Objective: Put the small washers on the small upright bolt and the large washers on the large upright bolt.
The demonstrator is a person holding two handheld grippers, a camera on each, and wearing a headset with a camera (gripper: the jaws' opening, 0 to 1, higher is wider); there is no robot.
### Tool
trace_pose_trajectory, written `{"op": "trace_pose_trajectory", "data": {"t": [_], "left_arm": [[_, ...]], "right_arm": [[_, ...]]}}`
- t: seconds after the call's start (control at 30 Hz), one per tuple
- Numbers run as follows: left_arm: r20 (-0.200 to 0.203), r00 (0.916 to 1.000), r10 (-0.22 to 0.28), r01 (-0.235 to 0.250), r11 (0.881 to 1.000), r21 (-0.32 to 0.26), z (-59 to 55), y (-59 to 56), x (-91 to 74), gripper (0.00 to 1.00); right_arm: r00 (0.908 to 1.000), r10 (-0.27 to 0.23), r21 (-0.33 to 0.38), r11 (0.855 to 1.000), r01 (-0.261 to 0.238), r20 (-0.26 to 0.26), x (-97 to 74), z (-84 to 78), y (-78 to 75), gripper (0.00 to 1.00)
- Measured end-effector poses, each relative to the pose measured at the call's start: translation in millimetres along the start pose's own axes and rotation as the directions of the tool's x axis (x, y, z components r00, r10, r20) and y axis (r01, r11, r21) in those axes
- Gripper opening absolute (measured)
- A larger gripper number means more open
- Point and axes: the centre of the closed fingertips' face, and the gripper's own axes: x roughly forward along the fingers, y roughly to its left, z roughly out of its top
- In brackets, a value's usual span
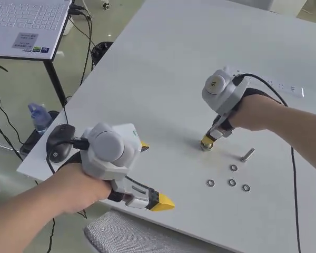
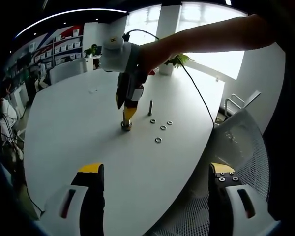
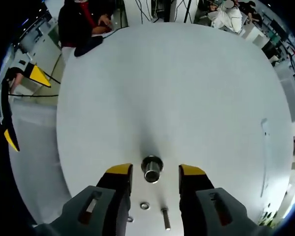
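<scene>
large bolt [image 3: 152, 168] (upright) | between spread jaws of right gripper [image 3: 156, 170] | left gripper [image 2: 156, 168] spread too

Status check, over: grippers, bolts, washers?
Left gripper open, idle at the table edge. Right gripper open, jaws straddling the large bolt. Four washers loose beside the small bolt. Nothing in the way.

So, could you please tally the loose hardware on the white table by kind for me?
Washers: 4
Bolts: 2
Total: 6
</scene>
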Motion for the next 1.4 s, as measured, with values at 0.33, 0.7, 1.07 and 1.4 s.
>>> {"op": "trace_pose_trajectory", "data": {"t": [0.33, 0.7, 1.07, 1.4], "left_arm": [[0.008, 0.9999, 0.012, -0.012, 1.0, 0.003, 3.0, -1.4, -3.0, 0.9], [0.008, 0.9992, 0.04, -0.04, 0.999, -0.012, 6.8, -3.1, -10.7, 0.89], [0.005, 0.9987, 0.051, -0.051, 0.999, -0.006, 8.3, -2.1, -10.8, 0.88], [0.003, 0.9986, 0.052, -0.052, 0.999, -0.002, 10.3, -2.6, -10.0, 0.87]], "right_arm": [[0.9995, -0.004, 0.009, 1.0, 0.004, 0.03, -20.5, -4.2, -0.7, 0.39], [0.9995, -0.027, -0.025, 0.999, 0.027, 0.016, -31.3, -28.9, 1.9, 0.38], [0.9988, -0.028, 0.002, 1.0, 0.028, 0.04, -51.0, -66.7, 7.9, 0.38], [0.9979, -0.021, 0.029, 0.999, 0.02, 0.061, -57.3, -100.2, 15.4, 0.38]]}}
